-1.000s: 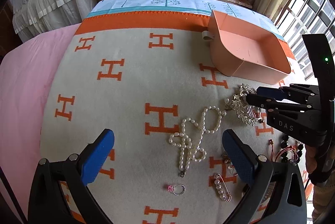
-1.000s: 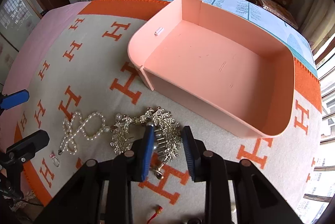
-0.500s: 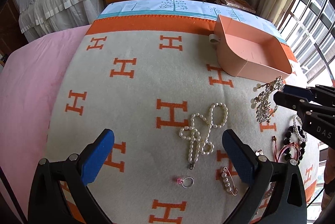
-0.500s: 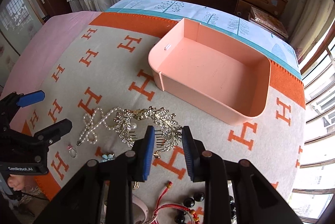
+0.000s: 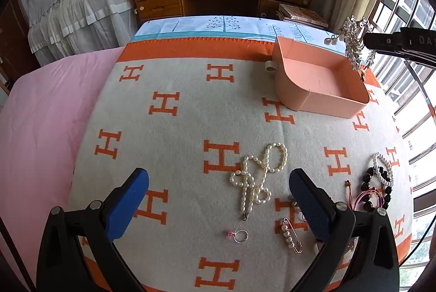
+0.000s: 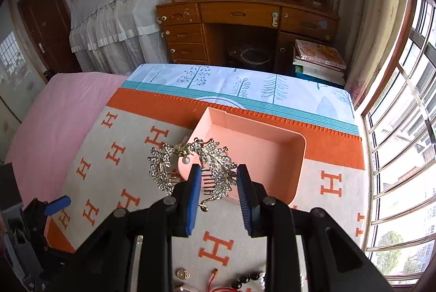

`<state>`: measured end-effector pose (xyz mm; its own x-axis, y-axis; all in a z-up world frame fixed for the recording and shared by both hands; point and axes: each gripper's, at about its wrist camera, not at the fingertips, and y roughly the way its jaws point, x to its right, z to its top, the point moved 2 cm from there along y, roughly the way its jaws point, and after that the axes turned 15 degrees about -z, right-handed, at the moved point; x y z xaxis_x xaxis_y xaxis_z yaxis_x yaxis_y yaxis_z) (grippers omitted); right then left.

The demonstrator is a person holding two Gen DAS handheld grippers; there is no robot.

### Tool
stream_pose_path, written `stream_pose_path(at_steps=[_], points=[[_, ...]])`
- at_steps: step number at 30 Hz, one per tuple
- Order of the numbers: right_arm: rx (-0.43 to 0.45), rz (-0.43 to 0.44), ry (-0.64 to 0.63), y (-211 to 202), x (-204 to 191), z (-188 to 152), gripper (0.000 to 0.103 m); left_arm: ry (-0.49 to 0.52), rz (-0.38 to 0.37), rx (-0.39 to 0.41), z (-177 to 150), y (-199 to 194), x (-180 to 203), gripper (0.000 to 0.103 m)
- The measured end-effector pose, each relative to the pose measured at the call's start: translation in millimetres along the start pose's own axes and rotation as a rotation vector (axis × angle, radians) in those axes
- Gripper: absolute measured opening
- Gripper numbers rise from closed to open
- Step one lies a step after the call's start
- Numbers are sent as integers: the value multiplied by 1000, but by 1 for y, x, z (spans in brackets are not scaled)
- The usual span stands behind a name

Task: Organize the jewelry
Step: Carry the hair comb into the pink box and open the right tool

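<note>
Rhinestone leaf hair comb [image 6: 215,169], gold-toned, pearl-set

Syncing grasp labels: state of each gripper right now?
Left gripper: open, holding nothing.
Right gripper: shut on the rhinestone hair comb, lifted off the blanket.

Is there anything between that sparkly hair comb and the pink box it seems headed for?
Nothing visible. The right gripper holds the rhinestone hair comb in the air beside the pink box, which is open-topped and looks empty. The other jewelry lies on the blanket, clear of that route.
</note>
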<state>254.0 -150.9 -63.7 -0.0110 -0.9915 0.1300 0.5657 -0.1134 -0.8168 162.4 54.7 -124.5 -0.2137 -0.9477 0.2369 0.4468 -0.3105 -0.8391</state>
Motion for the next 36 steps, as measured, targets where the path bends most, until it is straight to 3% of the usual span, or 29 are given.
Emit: stream_pose_path(at_steps=[6,13,31,36], points=[[-64,-52,137,43,22,16,26,4,-4,-3,-1,3,3,102],[-158,-81,224,94,30,9,26,5,-3,-11,-1,9,4,102],[-256,-77,168,127,12,-9,28,14,1,-9,-5,10,8,102],[-245,-76,146,120,9,-12,35,11,0,-6,-7,9,8,102]])
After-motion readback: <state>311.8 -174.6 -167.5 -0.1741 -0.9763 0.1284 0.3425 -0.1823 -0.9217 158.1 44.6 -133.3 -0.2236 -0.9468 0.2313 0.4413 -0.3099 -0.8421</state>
